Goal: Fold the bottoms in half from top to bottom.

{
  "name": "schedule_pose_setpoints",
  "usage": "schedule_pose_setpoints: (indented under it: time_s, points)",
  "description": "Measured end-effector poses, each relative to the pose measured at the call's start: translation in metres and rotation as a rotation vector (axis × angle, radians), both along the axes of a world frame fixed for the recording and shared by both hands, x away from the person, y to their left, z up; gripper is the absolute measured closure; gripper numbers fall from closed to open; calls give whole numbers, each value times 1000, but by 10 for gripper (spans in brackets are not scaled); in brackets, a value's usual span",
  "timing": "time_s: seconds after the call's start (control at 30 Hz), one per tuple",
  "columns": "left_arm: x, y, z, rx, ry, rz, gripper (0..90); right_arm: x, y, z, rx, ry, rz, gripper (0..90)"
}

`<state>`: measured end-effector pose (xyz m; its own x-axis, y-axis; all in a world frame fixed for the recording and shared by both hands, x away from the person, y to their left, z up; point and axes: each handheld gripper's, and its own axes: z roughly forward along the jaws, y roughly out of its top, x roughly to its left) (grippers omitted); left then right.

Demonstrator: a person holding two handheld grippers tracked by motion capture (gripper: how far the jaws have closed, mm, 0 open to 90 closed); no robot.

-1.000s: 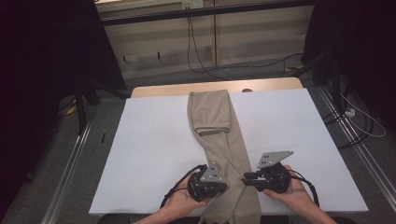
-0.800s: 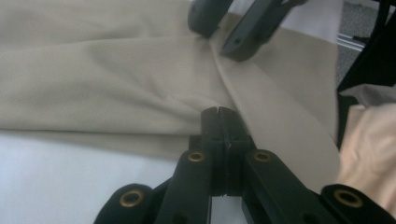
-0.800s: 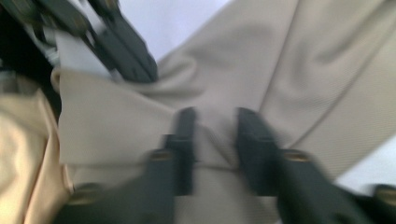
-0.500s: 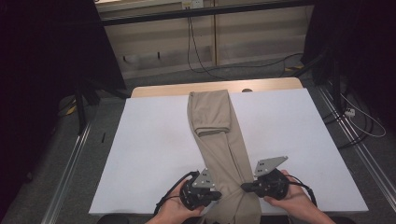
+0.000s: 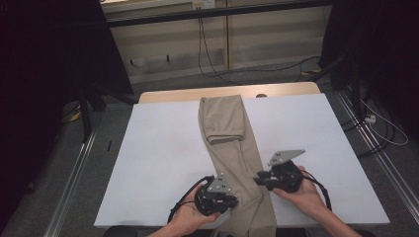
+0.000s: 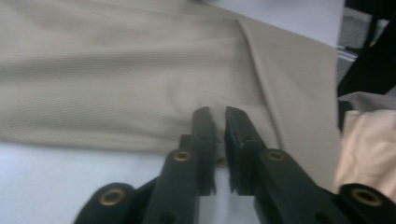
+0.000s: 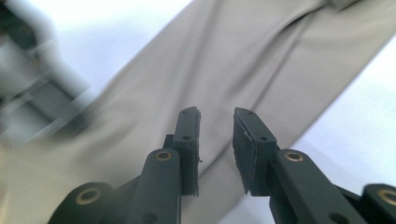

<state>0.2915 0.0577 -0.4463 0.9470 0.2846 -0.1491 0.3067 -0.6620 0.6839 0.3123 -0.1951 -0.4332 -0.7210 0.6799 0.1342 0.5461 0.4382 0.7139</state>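
Note:
Beige trousers [image 5: 232,148] lie lengthwise down the middle of the white table [image 5: 163,158], with the far end folded back on itself. The near end hangs over the front edge. My left gripper [image 5: 234,201] is at the leg's left edge. In the left gripper view its jaws [image 6: 218,112] are pressed nearly together on the cloth [image 6: 116,70], which puckers at the tips. My right gripper [image 5: 258,180] is at the leg's right edge. Its jaws [image 7: 215,112] stand apart above the fabric [image 7: 233,60] with nothing between them.
White tabletop lies bare on both sides of the trousers. A wooden strip [image 5: 276,90] runs along the table's far edge. Metal rails [image 5: 74,173] flank the table on the floor, and cables [image 5: 380,128] trail at the right. The left gripper [image 7: 37,102] shows blurred in the right gripper view.
Both hands slid toward the near edge of the table. Then the right gripper came back up along the leg's right edge, and the left shifted in against the cloth.

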Motion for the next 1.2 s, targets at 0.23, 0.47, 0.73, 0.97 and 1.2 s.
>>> schedule_pose_setpoints:
  time_s: [0.23, 0.47, 0.73, 0.97, 1.2]
  points:
    - [-7, 1, -1, -11, 9, -19, 833, 59, 22, -17, -91, -26, -106, 705]
    - [-7, 1, 0, 1, -3, -28, 820, 59, 27, -17, -75, -25, -124, 900]
    - [-7, -1, 0, -5, -2, -23, 800, 55, 7, 2, 6, -65, -165, 900]
    - [-10, -7, 2, -26, -4, -23, 764, 52, -13, 9, 26, -59, -179, 900]
    - [-16, -4, 3, -9, 6, -46, 780, 23, -3, -7, -13, 60, -79, 744]
